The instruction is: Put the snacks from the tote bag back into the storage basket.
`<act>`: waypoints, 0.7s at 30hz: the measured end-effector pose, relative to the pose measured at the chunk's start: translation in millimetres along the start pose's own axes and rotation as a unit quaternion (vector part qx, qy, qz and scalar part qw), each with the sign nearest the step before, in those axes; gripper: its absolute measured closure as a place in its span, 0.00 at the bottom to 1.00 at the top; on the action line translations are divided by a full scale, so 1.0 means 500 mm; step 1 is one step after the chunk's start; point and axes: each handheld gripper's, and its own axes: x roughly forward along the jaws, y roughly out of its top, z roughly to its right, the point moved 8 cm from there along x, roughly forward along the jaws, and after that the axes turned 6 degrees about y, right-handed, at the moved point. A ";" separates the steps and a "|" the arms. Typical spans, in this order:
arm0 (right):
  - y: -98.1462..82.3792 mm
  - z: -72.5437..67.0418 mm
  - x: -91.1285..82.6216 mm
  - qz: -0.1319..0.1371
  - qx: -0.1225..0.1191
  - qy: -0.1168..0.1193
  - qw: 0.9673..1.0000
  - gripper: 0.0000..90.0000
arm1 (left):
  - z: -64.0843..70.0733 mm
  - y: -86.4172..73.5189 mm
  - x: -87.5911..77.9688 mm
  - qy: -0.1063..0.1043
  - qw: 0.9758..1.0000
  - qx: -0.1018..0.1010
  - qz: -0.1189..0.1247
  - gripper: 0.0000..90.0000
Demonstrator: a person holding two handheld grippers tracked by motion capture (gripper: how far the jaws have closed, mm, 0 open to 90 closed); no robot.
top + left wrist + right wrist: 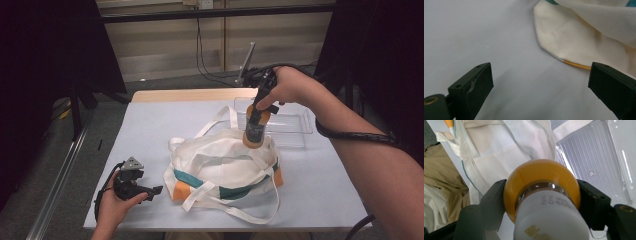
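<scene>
The left gripper [152, 191] rests low at the table's [150, 130] near left, jaws wide and empty, aimed at the bag's [225, 165] corner, probably ready to steady it; the right gripper [258, 116] clamps an orange bottle [254, 132] upright above the bag's far rim, likely for lowering inside; a clear tray [292, 125] lies just beyond.

The bag [225, 165] is cream-white with a teal band and orange corners; in the left gripper view its edge shows a thin orange line. The bottle [255, 129] is orange with a dark label band, and in the right gripper view it has a white cap with gold lettering. The table [150, 135] is pale grey-blue. The tray [290, 125] is clear, finely ribbed. Both grippers' jaws are black.
</scene>
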 end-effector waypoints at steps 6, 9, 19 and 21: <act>0.003 0.011 -0.004 0.001 0.008 0.000 1.000 0.34 | -0.001 0.000 0.002 0.005 1.000 -0.002 0.005 0.06; 0.003 0.017 -0.004 0.000 0.010 0.000 1.000 0.34 | 0.000 -0.001 0.002 0.005 1.000 -0.004 0.004 0.06; 0.012 0.040 -0.001 0.002 0.015 0.003 1.000 0.34 | 0.002 0.000 0.001 0.004 1.000 -0.014 0.010 0.06; 0.013 0.044 -0.002 0.001 0.015 0.002 1.000 0.34 | 0.002 0.000 0.002 0.004 1.000 -0.014 0.010 0.06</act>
